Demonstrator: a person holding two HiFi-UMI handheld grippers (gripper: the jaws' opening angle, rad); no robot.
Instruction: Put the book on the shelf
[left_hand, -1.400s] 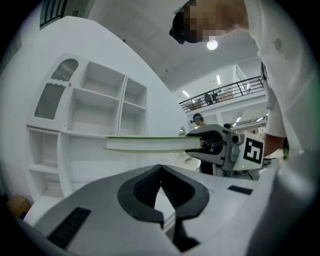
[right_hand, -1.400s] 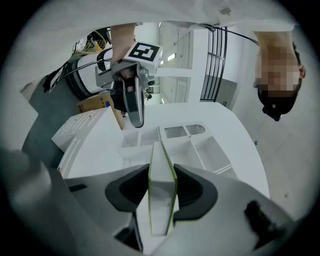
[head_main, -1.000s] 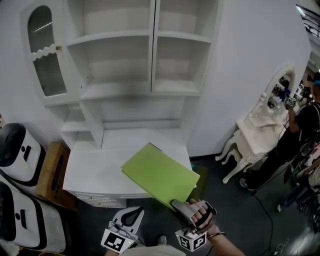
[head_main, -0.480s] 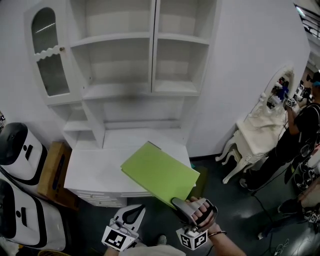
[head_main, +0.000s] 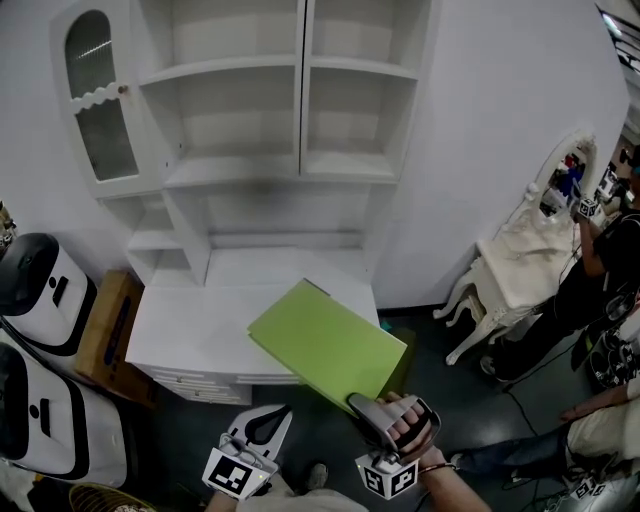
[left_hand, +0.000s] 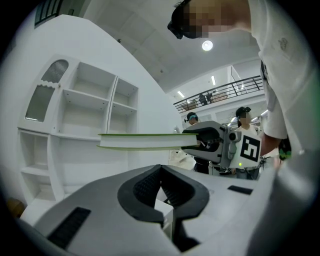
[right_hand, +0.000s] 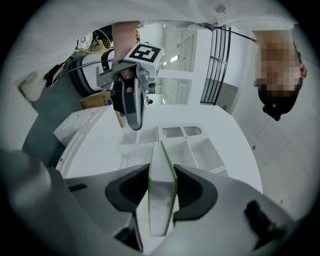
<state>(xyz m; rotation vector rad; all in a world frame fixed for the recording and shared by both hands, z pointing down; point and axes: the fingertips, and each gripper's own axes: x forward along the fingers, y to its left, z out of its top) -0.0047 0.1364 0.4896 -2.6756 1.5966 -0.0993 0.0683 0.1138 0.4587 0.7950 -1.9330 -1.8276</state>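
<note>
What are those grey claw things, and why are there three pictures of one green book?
There is no robot here. A person holds a claw tool, called a gripper, in each hand. The head view comes from a camera on the person's head, looking down. It shows the white shelf unit, its desk top and both grippers at the bottom. The other two pictures come from small cameras riding on the grippers. The right gripper pinches the green book by one edge and holds it flat in the air in front of the shelves. The left gripper is closed and holds nothing. Its view shows the book side-on. The book is not on a shelf yet.
</note>
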